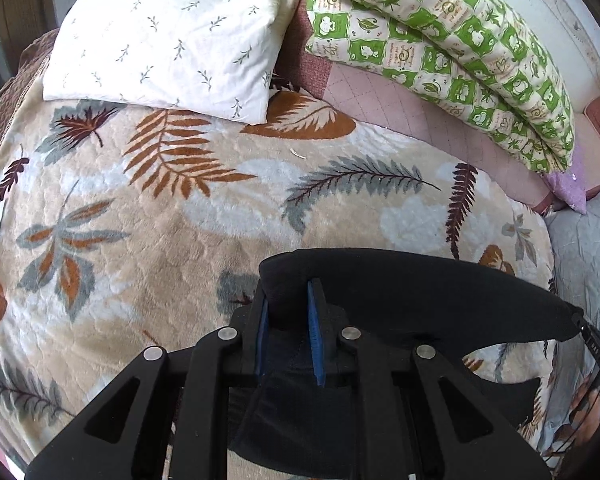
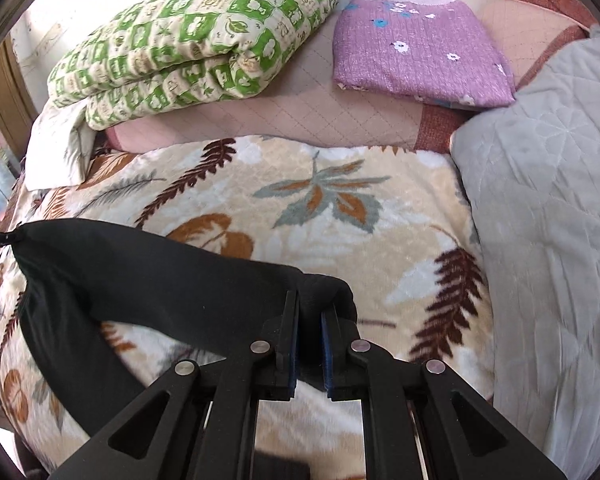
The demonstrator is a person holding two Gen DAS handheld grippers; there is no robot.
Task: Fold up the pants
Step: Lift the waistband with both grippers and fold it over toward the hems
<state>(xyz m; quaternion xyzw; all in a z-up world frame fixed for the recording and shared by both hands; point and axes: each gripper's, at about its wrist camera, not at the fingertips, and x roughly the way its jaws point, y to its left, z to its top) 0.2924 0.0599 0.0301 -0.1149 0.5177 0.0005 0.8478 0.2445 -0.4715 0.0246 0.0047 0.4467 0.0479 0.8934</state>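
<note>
Both grippers are clamped on the black pants point(image 1: 400, 292), which hang stretched between them above the leaf-patterned blanket point(image 1: 160, 220) covering the bed. The left gripper point(image 1: 288, 312) pinches one end of the cloth between its blue pads; the right gripper point(image 2: 309, 320) does the same at the other end — a bunched fold bulges past its fingertips. From that grip the fabric runs in a taut band to the left edge of the right wrist view (where the other tool's tip just shows), with a loose part drooping down to the blanket. Toward the bed's far edge lie a white pillow point(image 1: 168, 32), a green checked quilt point(image 2: 196, 36) and a folded purple cloth point(image 2: 420, 52); a grey quilted cover point(image 2: 548, 216) lies along the right side.
</note>
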